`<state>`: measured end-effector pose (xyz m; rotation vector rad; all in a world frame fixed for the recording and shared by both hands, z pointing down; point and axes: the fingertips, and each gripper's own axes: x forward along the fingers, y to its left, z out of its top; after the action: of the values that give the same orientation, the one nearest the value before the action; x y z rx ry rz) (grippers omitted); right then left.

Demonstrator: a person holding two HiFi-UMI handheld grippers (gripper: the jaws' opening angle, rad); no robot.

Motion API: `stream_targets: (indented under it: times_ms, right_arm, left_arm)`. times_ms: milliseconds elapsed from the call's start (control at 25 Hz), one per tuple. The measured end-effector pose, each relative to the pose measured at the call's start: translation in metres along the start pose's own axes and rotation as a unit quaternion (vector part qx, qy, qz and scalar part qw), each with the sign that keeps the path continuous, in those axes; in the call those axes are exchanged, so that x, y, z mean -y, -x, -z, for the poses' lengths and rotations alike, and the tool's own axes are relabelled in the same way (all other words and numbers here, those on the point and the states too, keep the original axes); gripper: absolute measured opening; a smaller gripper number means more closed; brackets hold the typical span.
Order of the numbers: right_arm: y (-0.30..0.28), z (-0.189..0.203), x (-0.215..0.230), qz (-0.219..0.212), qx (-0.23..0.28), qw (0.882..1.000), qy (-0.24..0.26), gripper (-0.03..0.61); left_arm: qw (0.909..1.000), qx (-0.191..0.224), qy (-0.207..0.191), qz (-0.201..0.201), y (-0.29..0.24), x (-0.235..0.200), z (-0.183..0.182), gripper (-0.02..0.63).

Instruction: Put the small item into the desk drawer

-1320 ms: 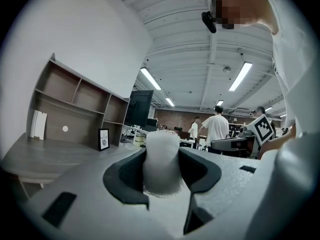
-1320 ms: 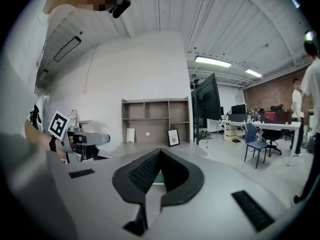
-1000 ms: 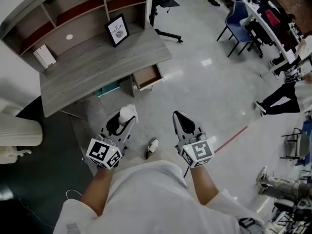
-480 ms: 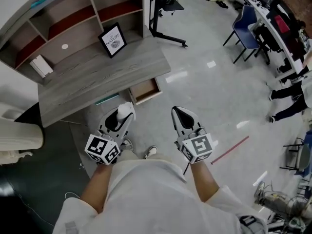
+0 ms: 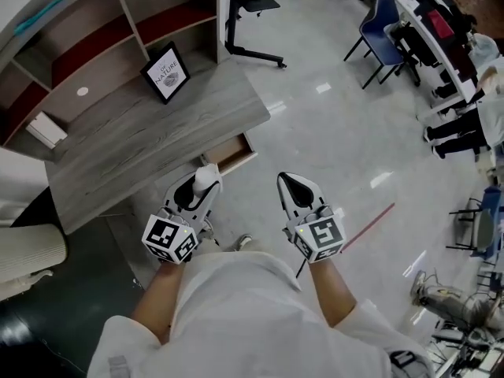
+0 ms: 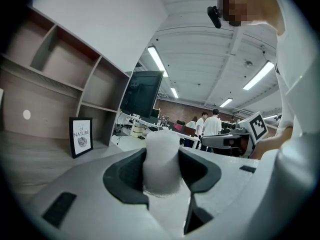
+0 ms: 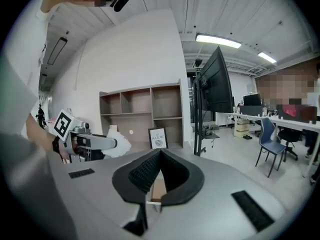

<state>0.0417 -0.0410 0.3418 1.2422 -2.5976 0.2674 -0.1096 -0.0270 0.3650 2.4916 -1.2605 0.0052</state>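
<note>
Gripping a small white foam cylinder (image 6: pixel 161 156) between the widely spread jaws of the left gripper (image 5: pixel 201 189), long axis standing upright in the left gripper view, top end rising above the jaws. Holding the right gripper (image 5: pixel 293 184) beside it, jaw tips closed together and empty. Hovering both near the pulled-out desk drawer (image 5: pixel 236 150), its wooden floor showing.

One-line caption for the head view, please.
Person facing a grey desk with its drawer open, small white item clamped in the left gripper, right gripper shut, empty.
</note>
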Motion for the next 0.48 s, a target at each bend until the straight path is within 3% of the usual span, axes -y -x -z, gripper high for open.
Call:
stream_targets:
  times_ms: [240,480]
  right_arm:
    - [-0.029,0.024,0.003,0.011,-0.032,0.999,-0.011,-0.003]
    - [-0.049,0.071,0.008,0.0,-0.067,0.997,-0.03,-0.003]
  left_arm:
    - [0.9992,-0.034,-0.009,0.02,-0.029,-0.021,0.029,0.189]
    - [0.9953,-0.092,-0.029,0.002,-0.058,-0.05,0.09,0.189]
